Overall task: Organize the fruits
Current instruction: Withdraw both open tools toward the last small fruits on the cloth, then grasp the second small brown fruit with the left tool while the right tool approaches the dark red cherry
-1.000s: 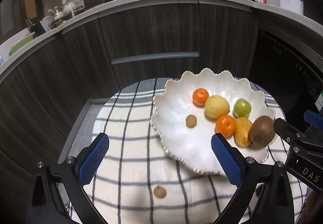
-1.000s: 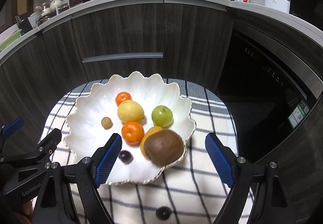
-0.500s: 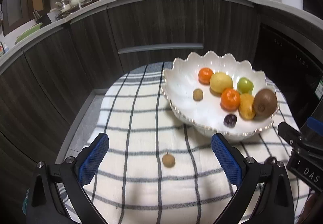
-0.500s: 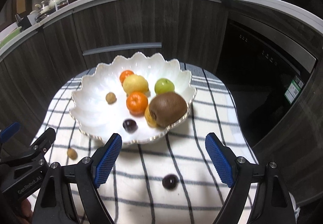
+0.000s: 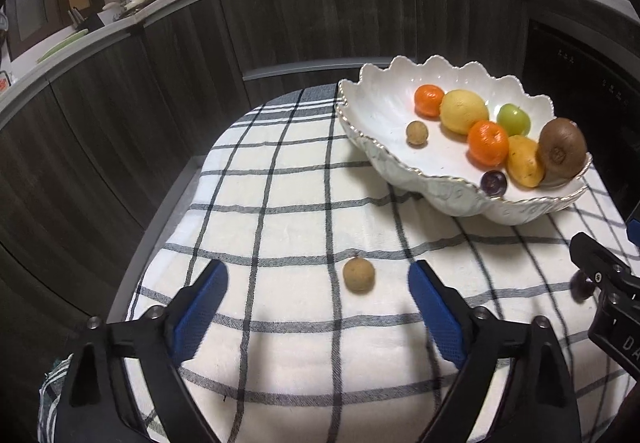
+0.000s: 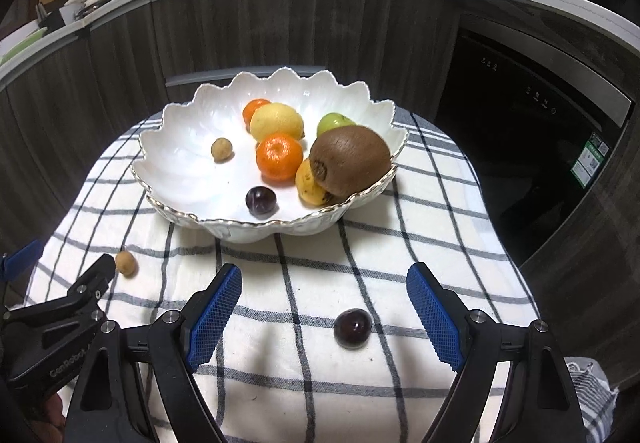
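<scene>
Left wrist view shows the left gripper (image 5: 316, 299) spread wide with nothing in it, and the small round tan fruit (image 5: 359, 275) sits on the white cloth with dark check lines (image 5: 280, 183) right between its blue pads (image 5: 200, 311). Right wrist view shows the right gripper (image 6: 324, 307) wide too and holding nothing, with the small round dark purple fruit (image 6: 353, 327) on the cloth between its pads.

Both little fruits are round, so I think they could roll away if a pad bumps one side first. A hard squeeze might squash the purple one. The two grippers are near each other and might knock together.

The white bowl with a wavy gold edge (image 6: 168, 147) already has bigger fruit in it, piled on one side, so a dropped fruit might bounce out.

Only the right view shows the purple fruit on the cloth clearly; in the left view it is half hidden behind the other gripper
</scene>
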Available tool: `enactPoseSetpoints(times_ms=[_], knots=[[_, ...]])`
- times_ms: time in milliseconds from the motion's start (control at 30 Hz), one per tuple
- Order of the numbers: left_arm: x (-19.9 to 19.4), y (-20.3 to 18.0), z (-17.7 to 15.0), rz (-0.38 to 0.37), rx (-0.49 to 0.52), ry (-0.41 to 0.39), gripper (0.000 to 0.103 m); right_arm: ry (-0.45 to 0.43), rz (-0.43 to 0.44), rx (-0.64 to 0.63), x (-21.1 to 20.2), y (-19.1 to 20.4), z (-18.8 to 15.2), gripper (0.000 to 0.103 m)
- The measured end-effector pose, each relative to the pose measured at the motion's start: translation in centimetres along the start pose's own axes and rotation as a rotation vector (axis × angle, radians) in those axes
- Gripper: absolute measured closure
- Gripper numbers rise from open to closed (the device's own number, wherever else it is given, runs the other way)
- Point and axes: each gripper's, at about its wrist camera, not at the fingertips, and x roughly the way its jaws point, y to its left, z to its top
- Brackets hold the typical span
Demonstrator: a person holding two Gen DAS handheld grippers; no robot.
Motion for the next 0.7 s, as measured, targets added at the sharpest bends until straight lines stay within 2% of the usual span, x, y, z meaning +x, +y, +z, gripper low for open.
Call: enactPoseSetpoints(times_ms=[400, 467, 700], knots=[[3.4, -0.8, -0.1, -0.049, 0.018, 0.056, 0.046, 0.041, 0.005, 0.009, 2.2, 0.3, -0.2, 0.018], [3.9, -0.9, 0.0, -0.058, 0.022, 0.069, 0.056, 0.047, 0.001, 0.012, 2.4, 0.2, -0.2, 0.018], [5.1, -1.5, -0.4, -0.07, 0.04, 0.101, 0.06, 0.063, 0.005, 0.014, 3.0, 0.3, -0.3, 0.018]])
